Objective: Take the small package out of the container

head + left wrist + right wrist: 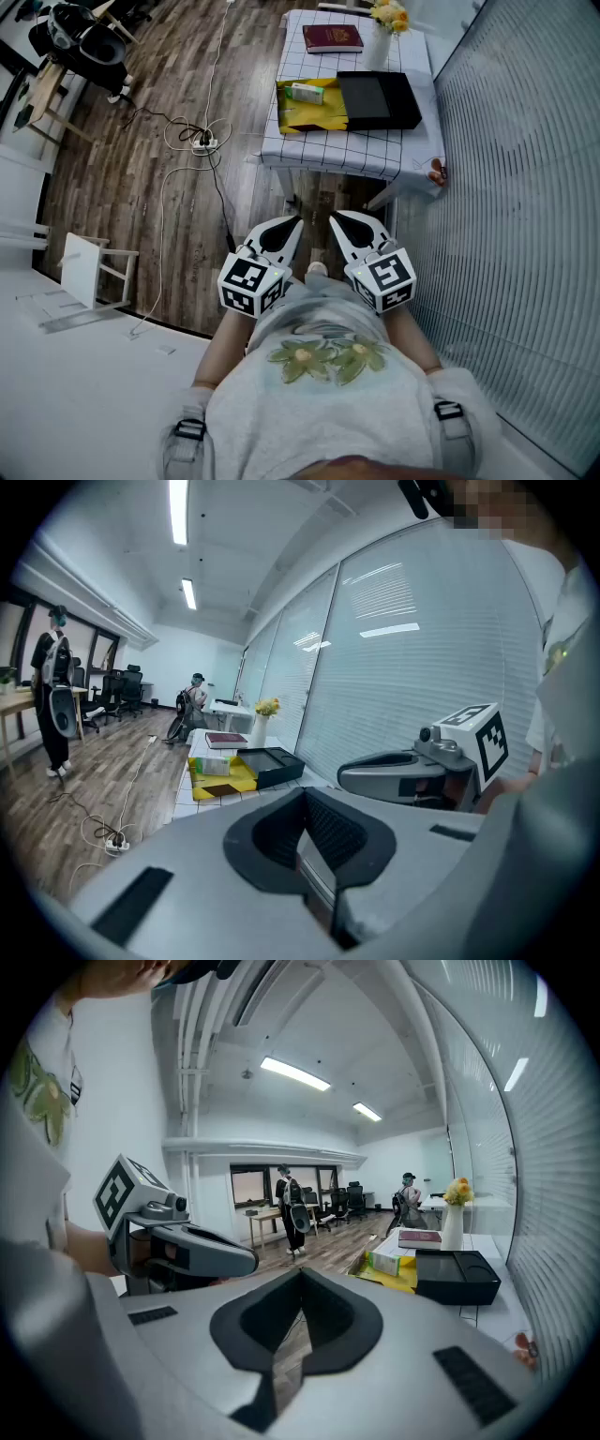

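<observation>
The small green-and-white package lies on a yellow bag on the checked tablecloth of the table, well ahead of me. A black open box stands just right of the bag. Both grippers are held close to my body, far short of the table. My left gripper and right gripper point forward side by side, jaws shut, nothing between them. The left gripper view shows the package and black box in the distance. The right gripper view shows the package and box too.
A red book and a vase of yellow flowers stand at the table's far end. A cable with a power strip lies on the wood floor at left. A glass wall with blinds runs along the right. People stand far off.
</observation>
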